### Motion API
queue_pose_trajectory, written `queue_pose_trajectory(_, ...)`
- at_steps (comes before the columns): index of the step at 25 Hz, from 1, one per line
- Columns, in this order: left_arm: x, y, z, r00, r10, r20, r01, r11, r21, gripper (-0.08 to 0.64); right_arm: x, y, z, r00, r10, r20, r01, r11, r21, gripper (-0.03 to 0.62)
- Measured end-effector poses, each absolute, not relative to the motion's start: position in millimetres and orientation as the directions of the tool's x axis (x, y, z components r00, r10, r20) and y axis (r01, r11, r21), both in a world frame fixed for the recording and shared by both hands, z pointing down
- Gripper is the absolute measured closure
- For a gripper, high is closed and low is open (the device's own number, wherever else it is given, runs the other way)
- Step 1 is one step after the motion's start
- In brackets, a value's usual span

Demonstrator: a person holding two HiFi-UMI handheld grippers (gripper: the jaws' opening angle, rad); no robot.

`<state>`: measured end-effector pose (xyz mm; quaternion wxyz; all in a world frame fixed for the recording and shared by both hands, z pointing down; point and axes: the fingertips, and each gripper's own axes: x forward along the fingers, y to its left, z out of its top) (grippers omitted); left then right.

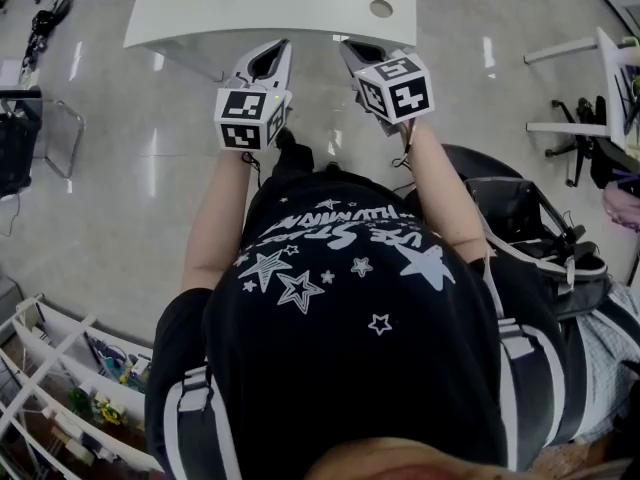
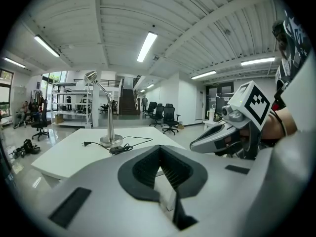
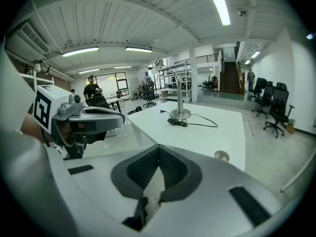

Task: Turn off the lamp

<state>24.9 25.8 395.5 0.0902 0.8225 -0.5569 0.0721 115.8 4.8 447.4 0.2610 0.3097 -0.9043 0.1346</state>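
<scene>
A silver desk lamp (image 2: 106, 113) with a curved neck stands on a white table (image 2: 64, 154), its shade (image 2: 91, 76) high at the left. Its black cord with an inline switch (image 2: 117, 150) lies coiled beside the base. In the right gripper view the same lamp (image 3: 178, 90) and switch (image 3: 176, 121) sit far out on the table (image 3: 217, 135). My left gripper (image 2: 159, 149) and right gripper (image 3: 158, 148) are both shut and empty. In the head view they are side by side in the air, left gripper (image 1: 268, 60) and right gripper (image 1: 360, 53), just short of the table's near edge (image 1: 270, 30).
A round cable hole (image 3: 221, 155) is in the tabletop near its right edge. Office chairs (image 3: 274, 105) stand at the right, a person in black (image 3: 91, 89) at the back left. A white shelf unit (image 1: 60, 388) is behind me on the left, a black cart (image 1: 540, 233) on the right.
</scene>
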Motion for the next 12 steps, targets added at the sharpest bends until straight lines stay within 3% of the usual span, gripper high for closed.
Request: queue_pose_trajectory(12, 32, 49, 389, 0.337, -0.922, 0.189, -0.941, -0.33, 0.072, 0.549, 126, 23, 443, -0.685, -0.495, 0.535, -0.615, 0.786, -0.061, 0.586)
